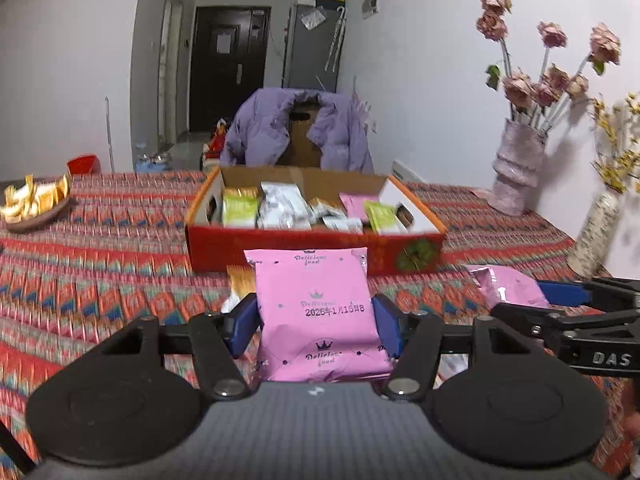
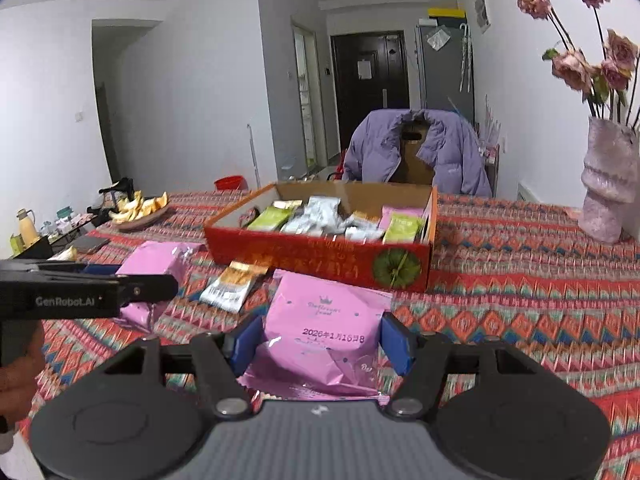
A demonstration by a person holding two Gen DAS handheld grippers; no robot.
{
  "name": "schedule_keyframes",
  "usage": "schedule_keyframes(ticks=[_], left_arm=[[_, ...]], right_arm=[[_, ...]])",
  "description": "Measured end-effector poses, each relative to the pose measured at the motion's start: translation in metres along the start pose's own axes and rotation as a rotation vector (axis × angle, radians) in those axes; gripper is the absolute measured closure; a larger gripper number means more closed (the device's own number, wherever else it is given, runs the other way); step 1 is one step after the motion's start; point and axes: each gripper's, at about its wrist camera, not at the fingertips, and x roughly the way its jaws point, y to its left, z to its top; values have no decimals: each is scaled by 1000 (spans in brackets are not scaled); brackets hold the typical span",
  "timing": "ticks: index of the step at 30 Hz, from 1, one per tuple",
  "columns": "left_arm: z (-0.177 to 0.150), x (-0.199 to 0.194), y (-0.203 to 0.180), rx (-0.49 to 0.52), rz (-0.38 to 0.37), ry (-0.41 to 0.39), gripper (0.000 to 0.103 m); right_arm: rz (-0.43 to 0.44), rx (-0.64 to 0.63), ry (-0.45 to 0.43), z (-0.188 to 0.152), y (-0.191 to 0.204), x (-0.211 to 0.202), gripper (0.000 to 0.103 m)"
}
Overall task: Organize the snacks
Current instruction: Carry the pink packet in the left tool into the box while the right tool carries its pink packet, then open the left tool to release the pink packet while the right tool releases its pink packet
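My left gripper [image 1: 316,322] is shut on a pink snack packet [image 1: 316,308] and holds it upright in front of the red cardboard box [image 1: 312,250]. The box holds several green, silver and pink packets. My right gripper [image 2: 320,338] is shut on a second pink snack packet [image 2: 324,328], held just above the tablecloth near the box [image 2: 320,258]. A silver and gold packet [image 2: 234,284] lies on the cloth between the grippers. The left gripper's pink packet also shows in the right wrist view [image 2: 154,264].
A patterned red tablecloth [image 1: 100,280] covers the table. A bowl of orange peels [image 1: 34,204] sits at the far left. A pink vase of roses [image 1: 518,168] and a white vase [image 1: 596,232] stand at the right. A chair with a purple jacket [image 1: 296,128] is behind the box.
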Motion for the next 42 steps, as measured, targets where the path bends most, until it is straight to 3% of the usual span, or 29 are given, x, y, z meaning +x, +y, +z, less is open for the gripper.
schedule_keyframes(ticks=[6, 13, 17, 23, 26, 32, 37, 42], left_arm=[[48, 53, 14, -26, -8, -16, 41], [94, 146, 23, -23, -4, 31, 41], [109, 193, 27, -31, 15, 52, 41], [116, 243, 27, -51, -47, 109, 41], [112, 259, 22, -56, -85, 142, 41], [101, 272, 16, -75, -127, 185, 37], [113, 237, 29, -57, -132, 130, 30], [117, 169, 50, -35, -78, 62, 24]], right_arm=[[5, -19, -30, 42, -11, 42, 40], [14, -43, 15, 88, -30, 132, 40], [-13, -62, 70, 97, -40, 191, 40], [2, -53, 165, 91, -45, 246, 38], [-17, -67, 168, 84, -43, 245, 39], [-79, -46, 130, 88, -57, 215, 30], [-115, -54, 90, 99, -61, 186, 30], [-106, -74, 53, 105, -47, 149, 29]])
